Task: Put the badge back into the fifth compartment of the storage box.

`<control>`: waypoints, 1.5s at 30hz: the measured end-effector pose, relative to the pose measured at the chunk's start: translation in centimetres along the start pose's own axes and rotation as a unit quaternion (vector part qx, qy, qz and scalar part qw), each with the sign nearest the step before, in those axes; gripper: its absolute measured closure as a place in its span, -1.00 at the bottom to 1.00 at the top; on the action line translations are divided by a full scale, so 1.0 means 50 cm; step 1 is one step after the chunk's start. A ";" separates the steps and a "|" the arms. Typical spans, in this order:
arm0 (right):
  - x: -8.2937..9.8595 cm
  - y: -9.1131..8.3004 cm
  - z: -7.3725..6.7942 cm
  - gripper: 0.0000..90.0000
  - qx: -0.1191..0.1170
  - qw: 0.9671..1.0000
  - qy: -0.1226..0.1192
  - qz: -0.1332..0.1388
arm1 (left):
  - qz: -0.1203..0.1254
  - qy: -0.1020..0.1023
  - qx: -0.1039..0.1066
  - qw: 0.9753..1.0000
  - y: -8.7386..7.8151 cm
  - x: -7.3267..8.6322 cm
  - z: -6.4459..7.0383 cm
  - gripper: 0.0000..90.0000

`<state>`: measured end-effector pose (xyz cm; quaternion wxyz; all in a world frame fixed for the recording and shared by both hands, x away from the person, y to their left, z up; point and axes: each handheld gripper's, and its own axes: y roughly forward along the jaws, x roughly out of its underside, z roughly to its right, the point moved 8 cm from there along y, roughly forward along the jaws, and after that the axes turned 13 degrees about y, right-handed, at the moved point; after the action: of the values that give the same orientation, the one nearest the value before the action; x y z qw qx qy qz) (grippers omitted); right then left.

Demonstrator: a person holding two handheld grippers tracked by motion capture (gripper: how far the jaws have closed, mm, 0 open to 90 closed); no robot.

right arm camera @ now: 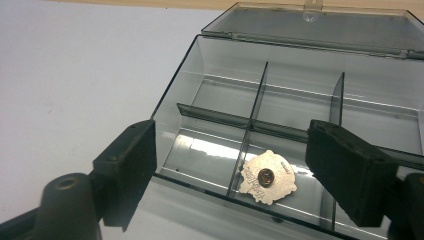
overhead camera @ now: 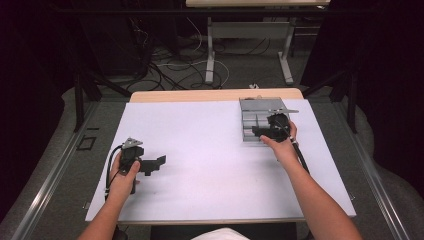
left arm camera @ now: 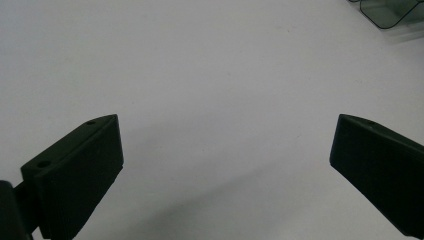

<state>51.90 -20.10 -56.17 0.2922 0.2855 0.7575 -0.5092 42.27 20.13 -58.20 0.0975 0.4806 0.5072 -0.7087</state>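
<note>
White table (overhead camera: 200,165): clear divided box (right arm camera: 300,100) holds silvery pin (right arm camera: 267,176).

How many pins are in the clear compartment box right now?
1. A silver pin lies face down in a near-row compartment of the clear compartment box, between the right gripper jaws. The jaws may hide others.

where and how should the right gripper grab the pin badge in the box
The pin badge lies flat, back up, in the clear box's near middle compartment. Come straight down with the open right gripper and pinch its outer edges, jaws parallel to the dividers hemming it in.
</note>
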 end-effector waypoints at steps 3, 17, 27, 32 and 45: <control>0.003 -0.006 -0.006 -0.64 -0.004 1.000 -0.003 -0.004 | -0.002 0.004 0.000 1.000 -0.001 0.001 -0.001 -0.98; 0.015 -0.047 -0.017 -0.72 -0.006 0.999 -0.041 -0.011 | -0.003 0.004 0.000 1.000 -0.002 0.000 -0.001 -0.98; 0.033 -0.089 -0.017 -0.87 -0.015 0.999 -0.050 -0.007 | -0.004 0.006 0.000 1.000 -0.003 0.000 -0.001 -0.98; 0.044 -0.109 -0.014 -0.95 -0.022 0.998 -0.050 -0.004 | -0.004 0.003 0.000 1.000 -0.003 0.000 0.000 -0.98; 0.093 -0.152 0.021 -1.00 -0.018 0.999 -0.045 -0.005 | 0.002 -0.004 -0.002 1.000 -0.003 -0.001 0.000 -0.98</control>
<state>43.43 -22.87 -55.30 0.3281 0.2529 0.7541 -0.5096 42.20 20.20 -58.06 0.1020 0.4789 0.5072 -0.7092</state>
